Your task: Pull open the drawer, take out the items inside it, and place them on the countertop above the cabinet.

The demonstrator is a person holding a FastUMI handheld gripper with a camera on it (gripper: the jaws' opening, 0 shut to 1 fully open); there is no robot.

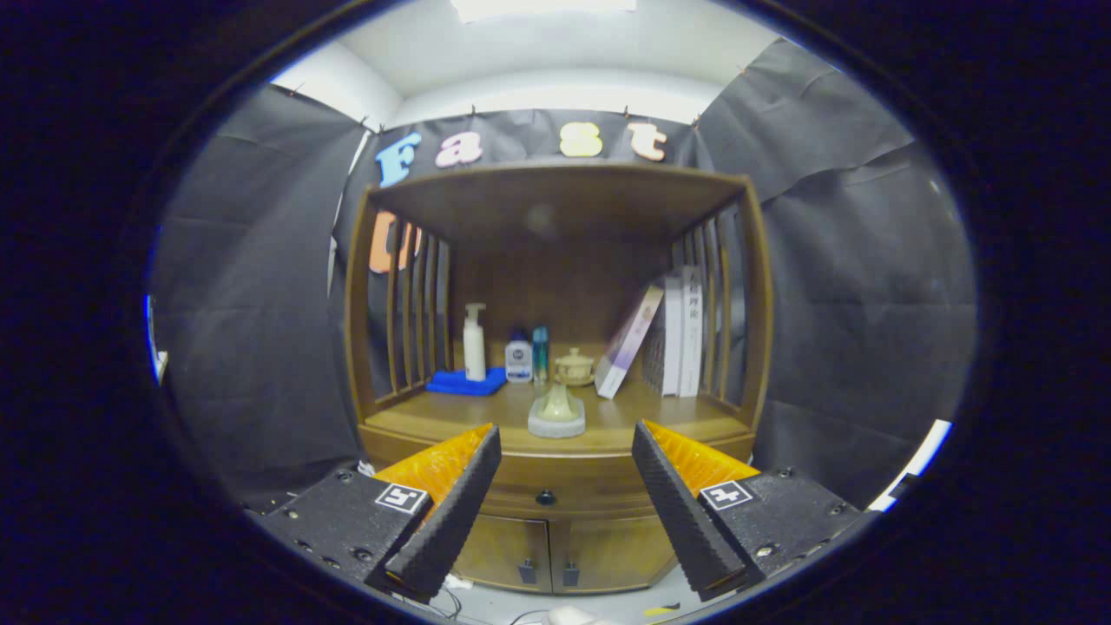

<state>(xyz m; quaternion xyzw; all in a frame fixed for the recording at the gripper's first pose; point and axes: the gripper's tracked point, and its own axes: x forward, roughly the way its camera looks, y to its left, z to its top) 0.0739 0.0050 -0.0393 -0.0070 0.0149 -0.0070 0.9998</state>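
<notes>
A wooden cabinet (555,473) stands ahead against the booth wall. Its drawer (547,486) is closed, with a small dark knob (545,497) seen between my fingers and some way beyond them. The countertop (625,421) above the drawer carries a small pale ornament on a round base (556,412) near its front edge. My gripper (564,451) is open, fingers spread wide, holding nothing, and well back from the cabinet. What lies inside the drawer is hidden.
At the back of the countertop stand a white pump bottle (474,343) on a blue cloth (467,381), two small bottles (528,358), a lidded cup (575,366) and leaning books (668,334). Slatted sides and a top board enclose it. Two lower doors (548,551) sit beneath the drawer.
</notes>
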